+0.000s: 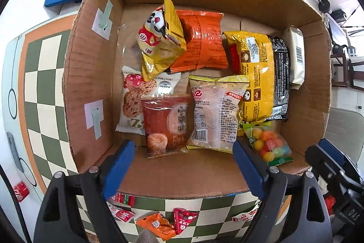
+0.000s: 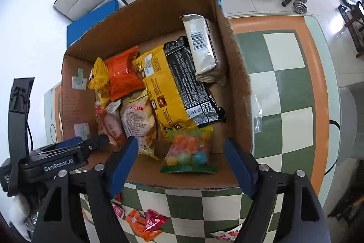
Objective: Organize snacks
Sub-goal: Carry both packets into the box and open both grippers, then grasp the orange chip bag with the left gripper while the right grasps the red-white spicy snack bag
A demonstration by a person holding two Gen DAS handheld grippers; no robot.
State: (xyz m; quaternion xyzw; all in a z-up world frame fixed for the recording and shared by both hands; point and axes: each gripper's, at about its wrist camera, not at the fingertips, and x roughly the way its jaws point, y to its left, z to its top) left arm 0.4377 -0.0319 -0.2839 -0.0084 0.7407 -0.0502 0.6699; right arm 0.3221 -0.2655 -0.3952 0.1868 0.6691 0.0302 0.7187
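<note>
my left gripper point(image 1: 183, 159): jaws spread wide above the near end of the cardboard box point(image 1: 91, 74), nothing between the blue pads, nothing pressed.
my right gripper point(image 2: 182, 159): also spread wide, over the near right corner of the same box point(image 2: 236, 74); the bag of coloured candy balls point(image 2: 190, 149) lies below the gap, free of both pads.
candy balls, from my left side: the bag point(image 1: 267, 144) sits on the box floor at the near right, just beside my right-hand pad.
red pastry packet point(image 1: 167, 123): flat on the floor near the front, overlapping a white cookie packet point(image 1: 134, 97).
pale clear snack bag point(image 1: 216, 112): just right of the red packet, barcode toward me.
long yellow bag point(image 1: 256, 76): lies lengthwise right of centre, partly over a black packet point(image 1: 281, 81).
cream bar wrapper point(image 1: 297, 54): leaning along the right wall.
orange bag point(image 1: 201, 42): at the far side, with a yellow panda bag point(image 1: 161, 38) tilted up on it.
outside the box: small red and orange packets point(image 1: 163, 223) on the green-and-cream checkered table point(image 1: 43, 83), near the front wall.
other gripper seen from my right: its black body point(image 2: 59, 162) sits at the box's near left edge.
</note>
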